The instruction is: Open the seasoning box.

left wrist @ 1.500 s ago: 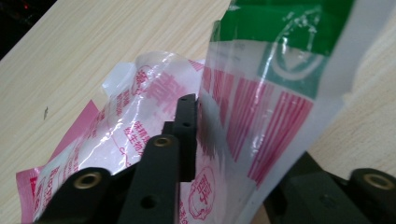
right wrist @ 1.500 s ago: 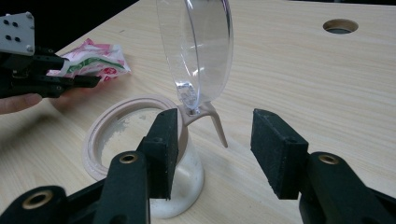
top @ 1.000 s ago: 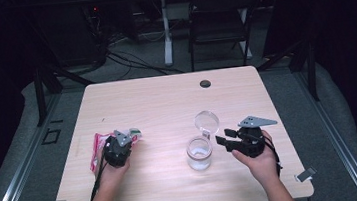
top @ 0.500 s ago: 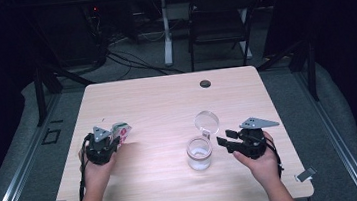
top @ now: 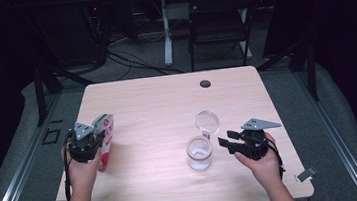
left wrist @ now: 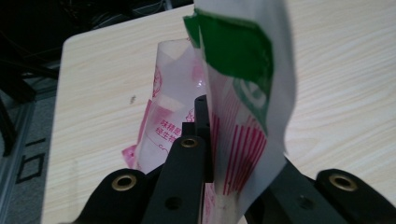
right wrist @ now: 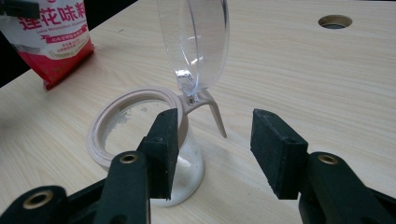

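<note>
I have the left gripper (top: 91, 140) clamped on the bag (top: 105, 141), a red, white and green plastic pouch held upright at the table's (top: 157, 107) left edge, its lower end at or just above the wood; I cannot tell which. In the left gripper view the jaws pinch the film flat, with the green top (left wrist: 233, 51) flopping above them. I judge the bag soft and light, partly filled with a loose powder, so it will sag and swing from wherever I pinch it, and the glossy film may slide if I ease the grip. Holding near the upper part leaves the weight hanging below, which is steady for carrying, but for pouring I would want the pinch to one side of the mouth so the opening stays free. The right gripper (right wrist: 212, 149) has its jaws apart, gripping nothing; its near pad (right wrist: 163, 144) stands just beside the jar (top: 199, 153), and I cannot tell whether it touches. The jar sits right of centre on the table, well apart from the bag, its clear hinged lid (right wrist: 194, 42) tipped up and open, with white residue inside. It looks like small, rigid clear glass or plastic: smooth, easy to tip, and top-heavy with that lid raised. I would take it round the body below the pinkish rim (right wrist: 116, 107), squeezing gently, not by the lid or its thin hinge.
</note>
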The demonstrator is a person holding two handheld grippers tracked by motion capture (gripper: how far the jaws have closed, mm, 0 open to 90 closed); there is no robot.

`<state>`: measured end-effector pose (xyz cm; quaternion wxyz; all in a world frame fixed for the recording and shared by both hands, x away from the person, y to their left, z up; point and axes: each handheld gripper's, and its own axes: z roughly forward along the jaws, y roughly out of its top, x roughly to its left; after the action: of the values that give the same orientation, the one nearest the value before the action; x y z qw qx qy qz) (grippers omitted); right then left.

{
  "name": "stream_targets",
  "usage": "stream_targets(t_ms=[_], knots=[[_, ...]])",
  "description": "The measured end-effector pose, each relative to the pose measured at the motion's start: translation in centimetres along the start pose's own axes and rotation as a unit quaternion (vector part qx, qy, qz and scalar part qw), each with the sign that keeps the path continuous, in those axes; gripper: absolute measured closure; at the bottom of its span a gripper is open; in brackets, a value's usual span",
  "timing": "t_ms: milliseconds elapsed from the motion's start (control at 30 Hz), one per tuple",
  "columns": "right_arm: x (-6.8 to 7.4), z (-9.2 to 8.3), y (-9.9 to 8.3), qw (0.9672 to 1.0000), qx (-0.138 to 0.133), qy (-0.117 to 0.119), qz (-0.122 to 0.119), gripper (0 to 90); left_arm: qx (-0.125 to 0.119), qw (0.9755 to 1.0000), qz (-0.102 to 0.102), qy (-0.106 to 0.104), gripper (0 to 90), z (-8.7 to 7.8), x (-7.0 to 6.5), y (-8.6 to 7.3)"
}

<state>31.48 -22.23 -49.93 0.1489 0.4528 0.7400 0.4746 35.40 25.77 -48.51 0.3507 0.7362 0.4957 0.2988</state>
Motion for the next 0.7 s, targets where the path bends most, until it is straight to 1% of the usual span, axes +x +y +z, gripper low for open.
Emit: stream_targets(t_ms=[67, 100, 133, 167, 200, 233, 267, 300, 333, 367, 400, 433, 467, 500, 533, 567, 633, 700], knots=[[-0.1, -0.2, -0.1, 1.0000, 0.000, -0.002, 0.000, 51.5, -0.001, 1.0000, 0.002, 0.006, 90.0, -0.2, 0.3, 0.2], [-0.1, -0.4, -0.2, 1.0000, -0.006, -0.002, 0.006, 51.5, -0.004, 1.0000, 0.000, 0.008, 90.0, -0.3, 0.5, 0.3], [-0.1, -0.4, -0.2, 1.0000, -0.006, -0.002, 0.006, 51.5, -0.009, 0.9999, -0.002, 0.011, 90.0, -0.5, 0.6, 0.4], [-0.1, -0.6, -0.3, 1.0000, -0.005, -0.006, 0.006, 51.4, -0.019, 0.9997, -0.008, 0.013, 90.0, -0.7, 0.8, 0.6], [-0.1, -0.6, -0.3, 1.0000, -0.005, -0.006, 0.006, 51.4, -0.019, 0.9997, -0.008, 0.013, 90.0, -0.7, 0.8, 0.6], [-0.1, -0.7, -0.4, 1.0000, -0.003, -0.007, 0.005, 51.5, -0.019, 0.9997, -0.008, 0.010, 90.0, -0.9, 0.9, 0.9], [-0.1, -0.8, -0.5, 0.9999, -0.006, -0.007, 0.007, 51.5, -0.019, 0.9997, -0.006, 0.012, 90.0, -1.1, 0.9, 1.1], [-0.1, -1.1, -0.7, 0.9999, -0.003, -0.012, 0.006, 51.5, -0.023, 0.9996, -0.002, 0.017, 90.0, -1.3, 0.8, 1.5], [-0.1, -1.1, -0.7, 0.9999, -0.003, -0.012, 0.006, 51.5, -0.023, 0.9996, -0.002, 0.017, 90.0, -1.3, 0.8, 1.5], [-0.2, -1.4, -0.8, 0.9998, -0.008, -0.014, 0.009, 51.5, -0.031, 0.9994, -0.003, 0.016, 90.0, -1.7, 0.7, 1.9], [-0.2, -1.4, -0.8, 0.9998, -0.008, -0.014, 0.009, 51.5, -0.031, 0.9994, -0.003, 0.016, 90.0, -1.7, 0.7, 1.9], [-0.2, -1.7, -1.0, 0.9997, -0.012, -0.018, 0.011, 51.5, -0.041, 0.9991, -0.006, 0.006, 90.0, -2.1, 0.5, 2.4], [-0.2, -1.7, -1.0, 0.9997, -0.012, -0.018, 0.011, 51.5, -0.041, 0.9991, -0.006, 0.006, 90.0, -2.1, 0.5, 2.4], [-0.4, -2.0, -1.1, 0.9996, -0.011, -0.021, 0.013, 51.4, -0.052, 0.9986, -0.003, -0.012, 90.0, -2.4, 0.1, 2.8], [-0.4, -2.0, -1.1, 0.9996, -0.011, -0.021, 0.013, 51.4, -0.052, 0.9986, -0.003, -0.012, 90.0, -2.4, 0.1, 2.8], [-0.4, -2.1, -1.2, 0.9995, -0.014, -0.022, 0.016, 51.5, -0.056, 0.9982, 0.004, -0.022, 90.0, -2.5, -0.3, 3.1], [-0.5, -2.4, -1.3, 0.9994, -0.011, -0.028, 0.017, 51.5, -0.062, 0.9971, 0.015, -0.040, 90.0, -2.7, -1.1, 3.6], [-0.6, -2.6, -1.5, 0.9992, -0.018, -0.028, 0.021, 51.4, -0.068, 0.9953, 0.024, -0.064, 90.0, -2.8, -2.1, 4.1]])
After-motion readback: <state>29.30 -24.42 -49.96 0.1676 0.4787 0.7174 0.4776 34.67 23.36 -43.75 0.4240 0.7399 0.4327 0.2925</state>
